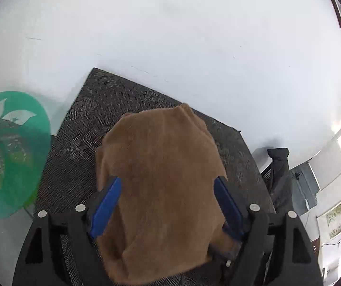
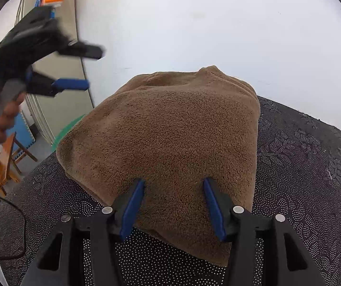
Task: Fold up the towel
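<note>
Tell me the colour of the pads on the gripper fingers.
Blue pads on black fingers, clearest in the right wrist view, against the brown towel.

Both grippers are showing the same build — black angular frames, blue pads on the fingers, round silver screws: the left gripper, the right gripper. A bare hand is showing — no sleeve visible.

1. Towel: plain brown, fuzzy.
2. Mat: black, fine white dot swirls.
3. Desk: plain white.
4. Tongs: right and left both black, blue pads.
5. Round green disc, pale leaf pattern.
</note>
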A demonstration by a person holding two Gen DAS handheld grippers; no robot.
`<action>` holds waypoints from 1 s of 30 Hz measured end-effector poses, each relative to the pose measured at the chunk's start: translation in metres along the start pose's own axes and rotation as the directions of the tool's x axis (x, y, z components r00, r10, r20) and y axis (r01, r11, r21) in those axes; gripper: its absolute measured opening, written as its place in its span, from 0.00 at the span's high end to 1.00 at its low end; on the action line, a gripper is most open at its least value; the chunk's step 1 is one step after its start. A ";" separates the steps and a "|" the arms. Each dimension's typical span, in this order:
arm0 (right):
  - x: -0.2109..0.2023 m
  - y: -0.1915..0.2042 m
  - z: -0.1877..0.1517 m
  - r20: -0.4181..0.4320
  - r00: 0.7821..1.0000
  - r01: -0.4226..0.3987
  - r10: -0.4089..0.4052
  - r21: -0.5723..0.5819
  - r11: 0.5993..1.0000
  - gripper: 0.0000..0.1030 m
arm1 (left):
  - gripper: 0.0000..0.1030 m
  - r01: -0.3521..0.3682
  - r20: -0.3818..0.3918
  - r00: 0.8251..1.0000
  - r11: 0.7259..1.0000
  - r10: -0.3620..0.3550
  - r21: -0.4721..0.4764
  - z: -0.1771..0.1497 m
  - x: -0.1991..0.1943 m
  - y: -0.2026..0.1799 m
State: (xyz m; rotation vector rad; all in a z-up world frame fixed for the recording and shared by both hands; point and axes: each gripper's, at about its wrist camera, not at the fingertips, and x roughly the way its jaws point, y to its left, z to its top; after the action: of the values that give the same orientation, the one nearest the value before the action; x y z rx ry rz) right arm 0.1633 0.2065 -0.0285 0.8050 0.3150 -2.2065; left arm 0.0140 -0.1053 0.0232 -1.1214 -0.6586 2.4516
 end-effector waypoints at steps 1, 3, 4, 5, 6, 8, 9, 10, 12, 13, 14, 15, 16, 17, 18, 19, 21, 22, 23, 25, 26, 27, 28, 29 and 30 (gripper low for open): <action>0.000 0.000 0.000 0.000 1.000 0.000 0.000 0.000 1.000 0.47 | 0.19 0.009 -0.011 1.000 1.000 -0.009 -0.005 0.007 0.011 0.001; 0.000 0.000 0.000 0.001 1.000 -0.003 0.003 0.003 1.000 0.47 | 0.19 0.010 -0.034 0.999 1.000 -0.010 -0.010 0.018 0.034 0.003; 0.000 0.000 0.000 0.001 1.000 -0.005 0.005 0.004 1.000 0.47 | 0.19 -0.018 -0.053 0.998 1.000 0.017 -0.016 0.021 0.045 0.006; 0.000 0.000 0.000 0.001 1.000 -0.008 0.008 0.006 1.000 0.47 | 0.19 -0.049 -0.075 0.996 0.998 0.047 -0.026 0.022 0.056 0.011; 0.000 0.000 0.000 0.002 1.000 -0.011 0.011 0.007 1.000 0.47 | 0.19 -0.065 -0.084 0.994 0.997 0.063 -0.030 0.022 0.060 0.015; 0.000 0.000 0.000 0.002 1.000 -0.016 0.016 0.010 1.000 0.47 | 0.19 -0.084 -0.093 0.992 0.996 0.080 -0.034 0.020 0.065 0.022; 0.000 -0.001 0.000 0.003 1.000 -0.019 0.019 0.012 1.000 0.46 | 0.20 -0.093 -0.097 0.991 0.995 0.089 -0.036 0.018 0.067 0.026; -0.001 -0.001 0.000 0.003 1.000 -0.025 0.025 0.014 1.000 0.46 | 0.22 -0.103 -0.102 0.990 0.994 0.098 -0.038 0.017 0.070 0.030; -0.002 -0.002 -0.001 0.002 0.999 -0.035 0.035 0.015 0.999 0.45 | 0.24 -0.121 -0.110 0.987 0.992 0.116 -0.042 0.015 0.074 0.038; -0.002 -0.002 -0.001 0.002 0.999 -0.039 0.039 0.015 0.999 0.45 | 0.25 -0.131 -0.115 0.986 0.990 0.125 -0.044 0.013 0.077 0.042; -0.003 -0.006 0.004 0.004 0.999 -0.045 0.045 0.017 0.999 0.45 | 0.25 -0.140 -0.119 0.984 0.989 0.134 -0.045 0.012 0.079 0.046; -0.005 -0.010 0.009 0.008 0.999 -0.051 0.051 0.019 0.999 0.43 | 0.25 -0.149 -0.123 0.982 0.988 0.142 -0.047 0.011 0.081 0.050; -0.006 -0.014 0.014 0.011 0.998 -0.057 0.056 0.021 0.998 0.43 | 0.25 -0.158 -0.128 0.980 0.986 0.151 -0.049 0.010 0.084 0.054; -0.007 -0.018 0.019 0.014 0.998 -0.063 0.062 0.024 0.998 0.39 | 0.25 -0.168 -0.132 0.978 0.985 0.160 -0.051 0.009 0.086 0.058; -0.009 -0.022 0.024 0.017 0.998 -0.069 0.068 0.026 0.997 0.34 | 0.25 -0.177 -0.137 0.976 0.983 0.169 -0.052 0.007 0.088 0.062; -0.010 -0.026 0.029 0.020 0.997 -0.075 0.074 0.028 0.997 0.33 | 0.25 -0.186 -0.141 0.974 0.981 0.177 -0.054 0.006 0.091 0.065; -0.013 -0.034 0.039 0.026 0.996 -0.087 0.086 0.033 0.996 0.32 | 0.25 -0.194 -0.141 0.973 0.979 0.185 -0.056 0.004 0.090 0.070; -0.014 -0.038 0.044 0.030 0.995 -0.093 0.092 0.035 0.995 0.32 | 0.25 -0.203 -0.142 0.971 0.978 0.193 -0.058 0.003 0.089 0.073; -0.015 -0.042 0.049 0.033 0.995 -0.099 0.098 0.037 0.994 0.32 | 0.25 -0.214 -0.144 0.968 0.975 0.203 -0.061 0.002 0.089 0.077; -0.018 -0.050 0.060 0.039 0.993 -0.112 0.110 0.041 0.993 0.32 | 0.21 -0.195 -0.181 0.968 0.973 0.172 -0.120 -0.003 0.094 0.093; -0.019 -0.054 0.065 0.043 0.992 -0.118 0.116 0.043 0.992 0.32 | 0.20 -0.191 -0.181 0.969 0.973 0.166 -0.129 -0.003 0.095 0.096; -0.021 -0.058 0.070 0.046 0.992 -0.124 0.122 0.045 0.991 0.32 | 0.20 -0.190 -0.172 0.971 0.973 0.167 -0.127 -0.003 0.094 0.096; -0.022 -0.062 0.075 0.049 0.991 -0.130 0.127 0.048 0.990 0.32 | 0.20 -0.189 -0.164 0.972 0.974 0.168 -0.125 -0.003 0.094 0.096; -0.016 -0.069 0.086 0.037 0.992 -0.120 0.119 0.037 0.992 0.32 | 0.20 -0.193 -0.162 0.972 0.974 0.173 -0.118 -0.003 0.095 0.095; -0.008 -0.074 0.097 0.022 0.993 -0.117 0.116 0.025 0.993 0.32 | 0.20 -0.198 -0.164 0.970 0.974 0.179 -0.109 -0.003 0.096 0.093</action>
State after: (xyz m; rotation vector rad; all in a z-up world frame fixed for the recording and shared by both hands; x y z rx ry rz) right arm 0.0698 0.2188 0.0500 0.7944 0.2240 -2.1123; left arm -0.0553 -0.1330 -0.0874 -1.4672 -0.6940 2.4745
